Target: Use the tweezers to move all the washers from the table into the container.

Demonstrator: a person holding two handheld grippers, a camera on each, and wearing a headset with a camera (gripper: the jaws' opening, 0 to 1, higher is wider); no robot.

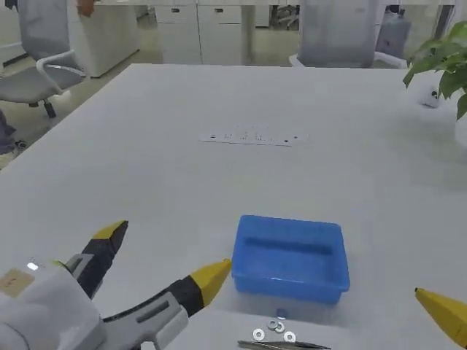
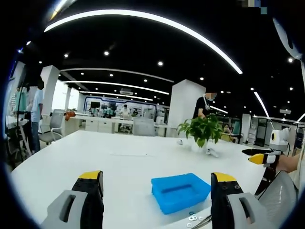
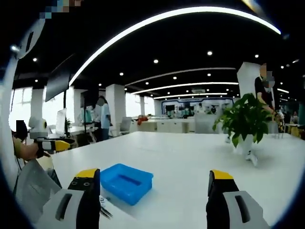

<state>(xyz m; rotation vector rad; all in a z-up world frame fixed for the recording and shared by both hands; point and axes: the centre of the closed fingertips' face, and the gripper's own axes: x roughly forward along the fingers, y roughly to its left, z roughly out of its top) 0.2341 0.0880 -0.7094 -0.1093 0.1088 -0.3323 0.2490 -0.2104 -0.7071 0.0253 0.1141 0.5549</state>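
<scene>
Tweezers (image 1: pixel 284 345) lie flat on table (image 1: pixel 219 168), no gripper touching them. Left gripper (image 1: pixel 164 253): jaws spread wide, nothing between them, at 8 o'clock of container (image 1: pixel 288 284), apart from it. Right gripper (image 3: pixel 153 175): jaws likewise wide apart, empty; in head view one yellow tip at 4 o'clock of container. Washers (image 1: pixel 276 327): at least three, clustered on table at 6 o'clock of blue container, just beside its near wall, tweezers just beyond them at 6 o'clock. Container interior: no washer discernible. Potted plant (image 1: pixel 445 62) at 1 o'clock, well apart.
</scene>
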